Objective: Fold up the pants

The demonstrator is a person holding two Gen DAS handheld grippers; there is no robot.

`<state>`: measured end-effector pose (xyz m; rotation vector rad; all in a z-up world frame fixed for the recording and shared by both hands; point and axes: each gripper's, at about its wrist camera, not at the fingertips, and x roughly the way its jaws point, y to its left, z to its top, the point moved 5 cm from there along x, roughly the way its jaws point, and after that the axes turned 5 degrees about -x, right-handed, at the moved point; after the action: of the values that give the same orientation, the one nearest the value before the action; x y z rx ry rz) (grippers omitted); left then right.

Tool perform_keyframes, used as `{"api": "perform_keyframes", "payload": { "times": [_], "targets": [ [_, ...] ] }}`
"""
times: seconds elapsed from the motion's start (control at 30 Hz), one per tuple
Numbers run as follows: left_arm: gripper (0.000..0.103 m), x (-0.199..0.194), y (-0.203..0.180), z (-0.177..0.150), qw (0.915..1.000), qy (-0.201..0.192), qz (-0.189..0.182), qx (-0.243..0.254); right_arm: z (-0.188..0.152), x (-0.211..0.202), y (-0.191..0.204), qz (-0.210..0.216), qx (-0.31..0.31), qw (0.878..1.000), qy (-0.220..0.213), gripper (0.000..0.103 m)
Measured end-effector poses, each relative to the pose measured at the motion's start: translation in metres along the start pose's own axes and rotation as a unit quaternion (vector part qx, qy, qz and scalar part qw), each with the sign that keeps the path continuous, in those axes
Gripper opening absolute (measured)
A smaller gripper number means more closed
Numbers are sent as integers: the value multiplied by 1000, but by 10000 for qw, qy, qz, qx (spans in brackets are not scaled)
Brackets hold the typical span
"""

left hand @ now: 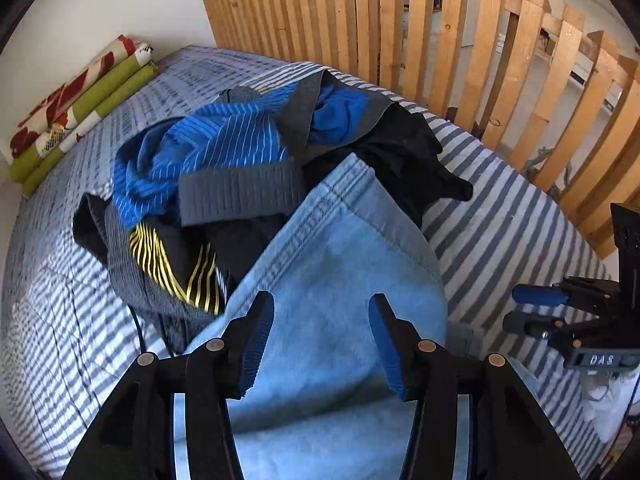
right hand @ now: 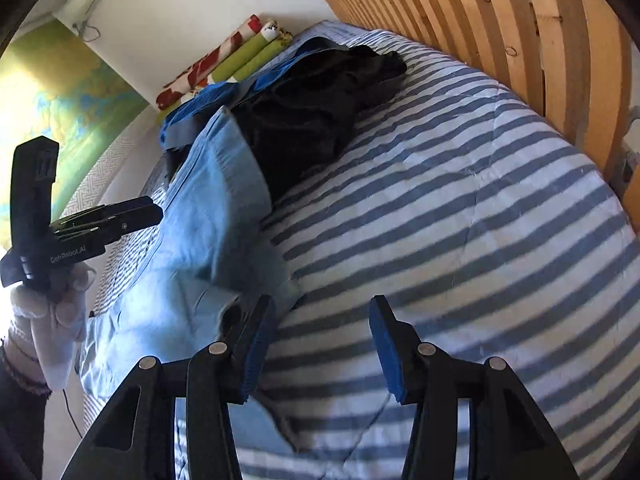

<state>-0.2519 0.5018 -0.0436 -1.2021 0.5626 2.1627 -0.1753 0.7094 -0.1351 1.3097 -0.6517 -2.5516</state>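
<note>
Light blue pants lie stretched along the striped bedcover, their far end resting against a heap of clothes. My left gripper hovers over them, open, with the cloth showing under the gap and no pad pressing on it. In the right wrist view the pants run down the left side of the bed. My right gripper is open over the bare striped cover, its left finger beside the pants' near edge. The left gripper shows there too, held by a white-gloved hand. The right gripper appears at the right edge of the left wrist view.
A heap of clothes lies past the pants: a blue striped garment, black cloth and a yellow-striped piece. Folded red and green cloths lie by the wall. A wooden slat railing borders the bed's far side.
</note>
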Motion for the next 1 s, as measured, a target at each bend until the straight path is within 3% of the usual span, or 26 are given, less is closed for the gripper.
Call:
{"api": "perform_keyframes", "payload": {
  "times": [0.07, 0.2, 0.27, 0.3, 0.33, 0.43, 0.63, 0.77, 0.9, 0.93, 1.0],
  "targets": [
    [65, 12, -5, 15, 9995, -127, 269, 103, 15, 20, 7, 110, -141, 9997, 138, 45],
    [63, 37, -4, 28, 9995, -40, 305, 110, 18, 52, 31, -98, -721, 9959, 533, 46],
    [29, 46, -5, 27, 9991, 0, 366, 209, 15, 54, 41, -189, -982, 9934, 557, 43],
    [27, 47, -5, 26, 9993, -38, 339, 178, 12, 54, 44, -14, -999, 9931, 609, 26],
    [18, 45, -4, 26, 9995, -80, 283, 132, 8, 54, 46, 107, -971, 9927, 705, 17],
    [12, 32, -3, 24, 9996, -156, 225, 95, 3, 44, 49, 5, -1005, 9931, 598, 8],
    [11, -35, -8, 11, 9978, -538, -109, 368, -14, -47, 59, 346, -649, 9972, -97, 7],
    [12, -20, -22, 12, 9984, -354, -387, 223, -37, -89, 58, 249, -604, 9974, -312, 6],
    [18, 49, -40, -10, 9954, 478, 261, 795, -44, -55, 49, -425, -527, 9976, 132, 7],
    [20, 54, -41, -15, 9940, 516, 390, 877, -47, -43, 45, -538, -517, 9965, 372, 7],
    [27, 41, -36, -17, 9956, 307, 262, 849, -50, -29, 32, -955, -516, 9918, 674, 10]
  ]
}}
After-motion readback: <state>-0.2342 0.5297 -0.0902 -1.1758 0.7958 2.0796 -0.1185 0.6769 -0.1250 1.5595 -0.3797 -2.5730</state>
